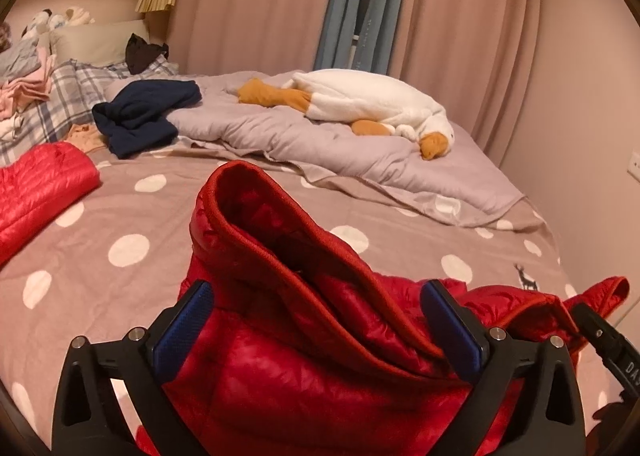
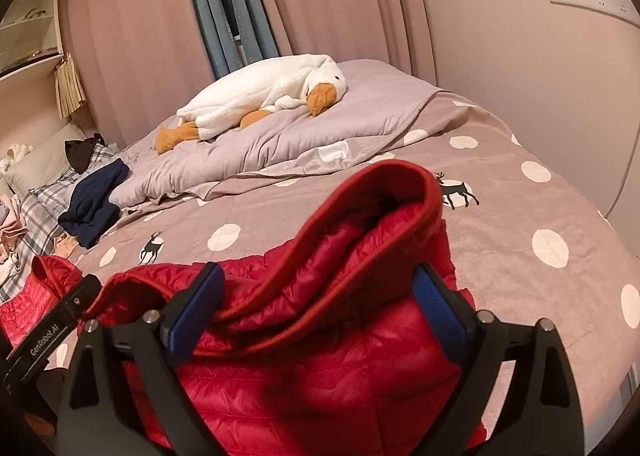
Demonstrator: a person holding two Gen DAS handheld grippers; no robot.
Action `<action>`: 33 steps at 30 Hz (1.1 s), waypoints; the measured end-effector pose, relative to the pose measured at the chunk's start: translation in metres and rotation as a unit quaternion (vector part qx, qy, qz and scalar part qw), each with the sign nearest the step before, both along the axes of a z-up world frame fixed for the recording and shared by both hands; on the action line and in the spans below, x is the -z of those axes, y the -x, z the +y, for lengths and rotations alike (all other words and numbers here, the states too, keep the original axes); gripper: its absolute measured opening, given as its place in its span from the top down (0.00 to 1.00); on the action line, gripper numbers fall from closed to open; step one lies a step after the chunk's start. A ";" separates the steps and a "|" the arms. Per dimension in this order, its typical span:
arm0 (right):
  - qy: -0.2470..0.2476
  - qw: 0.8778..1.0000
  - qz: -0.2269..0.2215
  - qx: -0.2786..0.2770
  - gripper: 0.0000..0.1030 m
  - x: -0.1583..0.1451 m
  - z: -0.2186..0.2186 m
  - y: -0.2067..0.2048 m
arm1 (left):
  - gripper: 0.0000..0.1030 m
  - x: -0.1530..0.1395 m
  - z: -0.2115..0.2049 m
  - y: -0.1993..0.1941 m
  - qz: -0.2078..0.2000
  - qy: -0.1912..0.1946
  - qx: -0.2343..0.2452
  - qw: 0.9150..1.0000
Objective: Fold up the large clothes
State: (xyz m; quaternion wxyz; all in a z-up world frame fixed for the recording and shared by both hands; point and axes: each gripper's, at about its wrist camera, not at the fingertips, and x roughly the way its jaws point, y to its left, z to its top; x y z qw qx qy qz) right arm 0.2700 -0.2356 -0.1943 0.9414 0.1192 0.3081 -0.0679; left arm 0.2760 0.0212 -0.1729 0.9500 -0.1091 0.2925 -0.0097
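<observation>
A red quilted puffer jacket [image 1: 304, 368] lies on the polka-dot bed sheet [image 1: 120, 216]. My left gripper [image 1: 316, 316] stands wide open with a bunched fold of the jacket, topped by a piped armhole or collar edge, between its blue pads [image 1: 188, 324]. My right gripper [image 2: 316, 296] is also wide open around a raised fold of the same jacket [image 2: 320, 368]. Another part of the jacket [image 1: 40, 192] lies at the left. Each gripper's body shows at the edge of the other's view.
A white plush goose [image 1: 372, 104] lies on a lilac duvet [image 1: 320, 144] at the back. A navy garment [image 1: 140, 116], plaid pillows [image 1: 60, 96] and folded pink clothes [image 1: 24, 92] lie at the head end. Curtains and a wall bound the bed's far and right sides.
</observation>
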 end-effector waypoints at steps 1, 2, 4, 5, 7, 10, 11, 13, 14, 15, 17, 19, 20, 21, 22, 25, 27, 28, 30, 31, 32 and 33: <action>0.000 1.000 0.000 0.001 0.06 0.000 0.000 0.000 | 0.01 0.000 -0.001 -0.001 0.003 0.001 0.000 1.000; 0.000 1.000 0.000 0.002 0.04 0.000 0.000 0.001 | 0.01 0.001 0.000 -0.002 0.006 0.003 0.000 1.000; 0.002 1.000 -0.002 0.003 0.02 -0.001 0.001 0.002 | 0.01 0.002 0.001 -0.002 0.009 0.008 0.000 1.000; 0.003 1.000 -0.004 0.002 0.02 -0.001 0.001 0.002 | 0.01 0.002 0.002 -0.003 0.010 0.010 0.001 1.000; 0.007 1.000 -0.005 0.001 0.00 -0.002 0.002 0.001 | 0.01 0.002 0.002 -0.004 0.015 0.010 0.003 1.000; 0.017 1.000 -0.003 0.002 0.00 -0.002 0.005 0.000 | 0.01 0.001 0.002 -0.003 0.015 0.013 0.005 1.000; 0.021 1.000 -0.003 0.001 0.00 -0.002 0.006 0.000 | 0.01 0.000 0.003 -0.002 0.013 0.015 0.004 1.000; 0.023 1.000 -0.009 -0.001 0.00 -0.004 0.006 0.002 | 0.01 -0.004 0.004 0.003 0.002 0.023 0.005 1.000; 0.022 1.000 -0.014 -0.002 0.00 -0.006 0.006 0.003 | 0.01 -0.007 0.006 0.007 -0.007 0.028 0.006 1.000; 0.023 1.000 -0.019 -0.003 0.00 -0.008 0.006 0.005 | 0.01 -0.009 0.007 0.010 -0.013 0.031 0.006 0.999; 0.024 0.999 -0.028 -0.004 0.00 -0.011 0.006 0.009 | 0.01 -0.013 0.008 0.012 -0.018 0.031 0.001 0.999; 0.026 0.999 -0.035 -0.003 0.00 -0.014 0.006 0.013 | 0.01 -0.016 0.010 0.015 -0.025 0.028 -0.002 0.999; 0.027 0.999 -0.039 -0.003 0.00 -0.016 0.006 0.015 | 0.01 -0.017 0.011 0.016 -0.028 0.029 -0.004 0.999; 0.027 0.999 -0.041 -0.002 0.00 -0.017 0.006 0.015 | 0.01 -0.018 0.012 0.016 -0.029 0.032 -0.005 0.999; 0.027 0.999 -0.042 -0.001 0.00 -0.017 0.006 0.015 | 0.01 -0.017 0.013 0.015 -0.029 0.033 -0.006 0.999; 0.025 0.999 -0.038 0.002 0.00 -0.016 0.005 0.013 | 0.01 -0.014 0.013 0.009 -0.019 0.031 -0.010 0.999; 0.025 0.999 -0.031 0.003 0.00 -0.014 0.006 0.011 | 0.01 -0.012 0.013 0.006 -0.013 0.028 -0.010 0.999; 0.026 0.999 -0.029 0.003 0.00 -0.013 0.006 0.009 | 0.01 -0.011 0.012 0.005 -0.011 0.027 -0.011 1.000; 0.027 0.999 -0.027 0.002 0.00 -0.013 0.008 0.008 | 0.01 -0.010 0.012 0.004 -0.009 0.026 -0.012 1.000; 0.027 0.999 -0.026 0.000 0.00 -0.012 0.009 0.008 | 0.01 -0.009 0.012 0.003 -0.007 0.026 -0.012 1.000; 0.027 0.999 -0.026 -0.001 0.00 -0.012 0.009 0.008 | 0.01 -0.007 0.011 0.002 -0.004 0.025 -0.011 1.000; 0.028 0.999 -0.024 -0.001 0.00 -0.011 0.009 0.008 | 0.01 -0.006 0.011 0.001 0.000 0.024 -0.011 1.000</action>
